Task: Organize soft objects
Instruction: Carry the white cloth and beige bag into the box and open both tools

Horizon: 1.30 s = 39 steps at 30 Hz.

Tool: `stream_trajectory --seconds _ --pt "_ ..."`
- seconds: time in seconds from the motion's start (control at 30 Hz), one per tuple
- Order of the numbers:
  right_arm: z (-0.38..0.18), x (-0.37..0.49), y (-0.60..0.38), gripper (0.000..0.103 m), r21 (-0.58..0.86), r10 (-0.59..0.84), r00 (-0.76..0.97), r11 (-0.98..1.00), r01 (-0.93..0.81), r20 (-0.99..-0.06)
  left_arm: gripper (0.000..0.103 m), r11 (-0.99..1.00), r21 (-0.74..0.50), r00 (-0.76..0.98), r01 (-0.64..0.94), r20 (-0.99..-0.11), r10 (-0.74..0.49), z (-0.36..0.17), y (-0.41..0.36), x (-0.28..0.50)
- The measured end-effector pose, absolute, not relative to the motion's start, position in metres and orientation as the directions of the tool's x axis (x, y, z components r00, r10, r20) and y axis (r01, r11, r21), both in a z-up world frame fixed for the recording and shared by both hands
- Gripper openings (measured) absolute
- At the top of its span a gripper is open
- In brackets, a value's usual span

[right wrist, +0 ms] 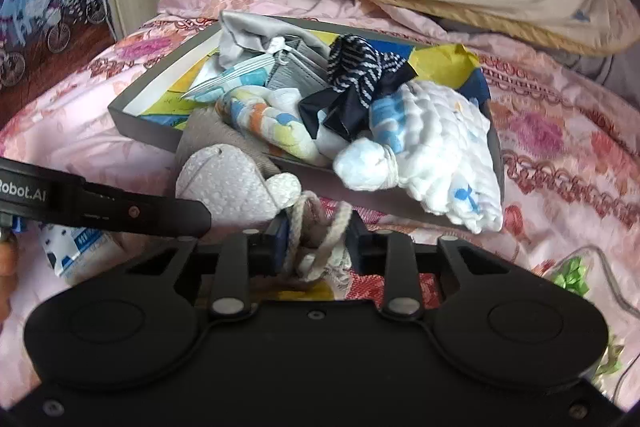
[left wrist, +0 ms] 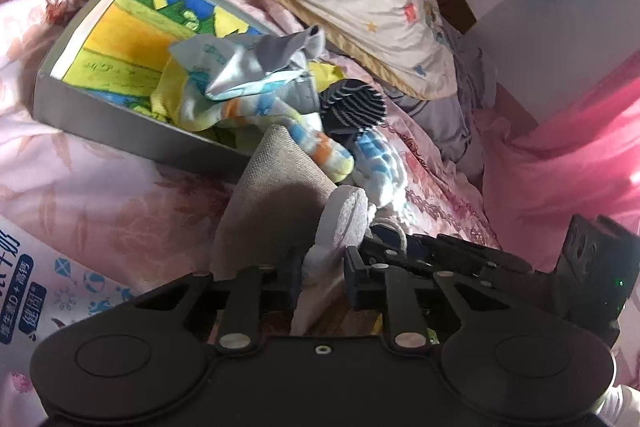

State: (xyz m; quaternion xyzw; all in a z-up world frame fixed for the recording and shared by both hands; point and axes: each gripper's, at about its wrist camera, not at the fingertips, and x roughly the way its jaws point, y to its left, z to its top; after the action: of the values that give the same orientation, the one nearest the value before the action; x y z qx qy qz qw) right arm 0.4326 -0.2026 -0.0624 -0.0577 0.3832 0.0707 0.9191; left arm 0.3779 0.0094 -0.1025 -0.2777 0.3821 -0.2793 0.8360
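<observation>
Both grippers at the near edge of the grey tray [right wrist: 148, 135]. Left gripper [left wrist: 320, 267] jaws narrowed on white fleece cloth [left wrist: 344, 223]; right gripper [right wrist: 316, 247] jaws narrowed around its cord [right wrist: 332, 239].

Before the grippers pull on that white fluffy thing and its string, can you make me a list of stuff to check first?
1. Left gripper has the white fluffy cloth between its fingers: ok.
2. Right gripper has the cream cord between its fingers: ok, though whether the pads pinch it firmly: cannot tell.
3. Grey box sits flat on the pink bedspread: ok.
4. Everything fits inside the box: not ok, the white knitted cloth hangs over the near wall.
5. The cord is free of other cloths: cannot tell, its far end is hidden.
</observation>
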Motion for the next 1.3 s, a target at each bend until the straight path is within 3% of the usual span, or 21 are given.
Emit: stream_trajectory --seconds 0.3,0.9,1.3 --pt "-0.044 0.420 -0.201 0.017 -0.044 0.102 0.741 0.984 -0.174 -0.664 0.017 0.709 -0.642 0.613 0.293 -0.443 -0.654 -0.071 0.013 0.363" --pt "0.020 0.394 -0.203 0.017 -0.137 0.002 0.900 0.988 -0.068 -0.435 0.013 0.740 -0.597 0.797 0.310 -0.260 -0.544 0.001 0.053 0.356" --pt "0.047 0.419 -0.215 0.017 -0.039 -0.070 0.916 0.997 0.059 -0.396 0.013 0.732 -0.667 0.875 0.137 -0.265 -0.405 -0.027 0.097 0.389"
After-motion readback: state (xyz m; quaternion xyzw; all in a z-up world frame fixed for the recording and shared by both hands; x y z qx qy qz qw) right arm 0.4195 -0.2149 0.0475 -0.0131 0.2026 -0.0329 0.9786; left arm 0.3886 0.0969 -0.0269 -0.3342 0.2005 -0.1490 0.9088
